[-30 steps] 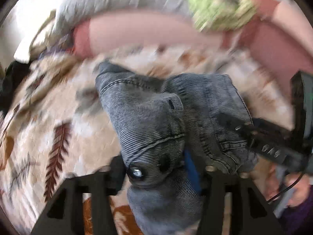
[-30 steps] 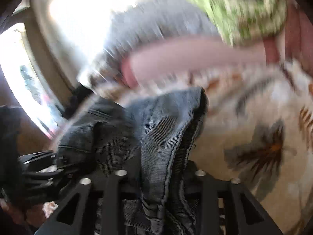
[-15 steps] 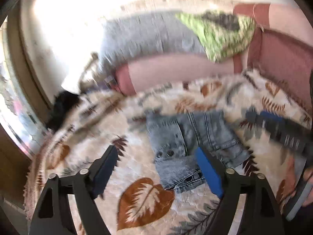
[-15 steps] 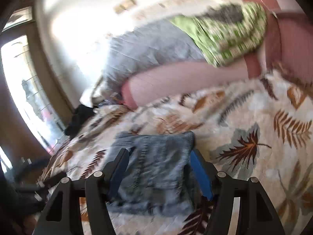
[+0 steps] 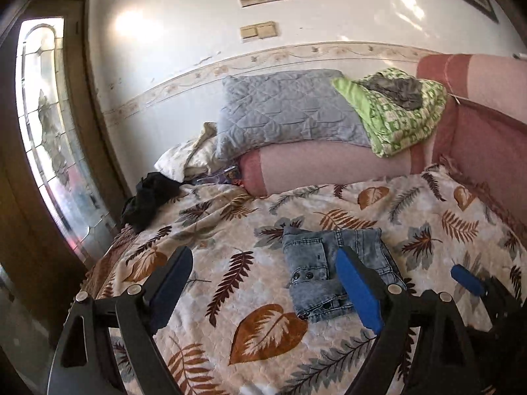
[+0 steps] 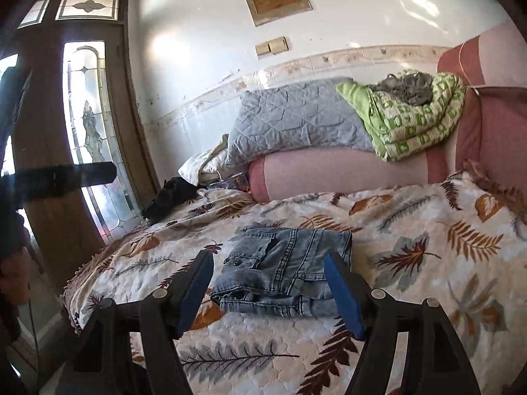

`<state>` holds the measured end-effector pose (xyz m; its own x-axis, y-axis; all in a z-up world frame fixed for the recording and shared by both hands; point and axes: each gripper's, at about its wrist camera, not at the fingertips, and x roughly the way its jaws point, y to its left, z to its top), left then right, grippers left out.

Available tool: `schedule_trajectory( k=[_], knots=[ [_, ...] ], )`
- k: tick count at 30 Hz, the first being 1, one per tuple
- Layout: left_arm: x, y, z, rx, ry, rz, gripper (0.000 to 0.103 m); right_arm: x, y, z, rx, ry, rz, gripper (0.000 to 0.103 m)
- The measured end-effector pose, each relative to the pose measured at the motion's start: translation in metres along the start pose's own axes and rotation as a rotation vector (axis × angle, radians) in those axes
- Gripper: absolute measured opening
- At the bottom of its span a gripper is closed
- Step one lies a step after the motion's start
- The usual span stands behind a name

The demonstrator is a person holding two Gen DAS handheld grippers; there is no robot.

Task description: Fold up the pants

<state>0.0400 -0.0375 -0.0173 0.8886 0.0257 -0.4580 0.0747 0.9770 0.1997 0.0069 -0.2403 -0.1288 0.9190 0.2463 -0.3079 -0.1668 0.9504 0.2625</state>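
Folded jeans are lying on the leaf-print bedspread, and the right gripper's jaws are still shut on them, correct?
Not quite. The folded jeans do lie on the leaf-print bedspread, but the right gripper has its jaws open and apart from the denim, as the right wrist view shows.

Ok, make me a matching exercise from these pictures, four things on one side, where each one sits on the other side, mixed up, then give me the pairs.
Things:
1. folded jeans
2. green patterned blanket
3. black garment
4. grey quilted pillow

Places:
A. at the bed's edge near the glass door
B. flat on the leaf-print bedspread, in front of both open grippers
C. on the pink bolster, against the wall
D. piled at the bolster's right end, a grey cloth on top

Pairs: 1-B, 2-D, 3-A, 4-C
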Motion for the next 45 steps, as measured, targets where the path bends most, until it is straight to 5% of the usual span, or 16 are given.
schedule_trajectory(
  k=[17, 45],
  knots=[
    [0.032, -0.008, -0.009, -0.041, 0.075, 0.037, 0.089, 0.023, -0.023, -0.003, 0.076, 0.063, -0.106, 0.078],
    [0.036, -0.013, -0.010, -0.029, 0.064, 0.074, 0.089, 0.028, -0.019, -0.004, 0.030, 0.067, -0.131, 0.079]
  ],
)
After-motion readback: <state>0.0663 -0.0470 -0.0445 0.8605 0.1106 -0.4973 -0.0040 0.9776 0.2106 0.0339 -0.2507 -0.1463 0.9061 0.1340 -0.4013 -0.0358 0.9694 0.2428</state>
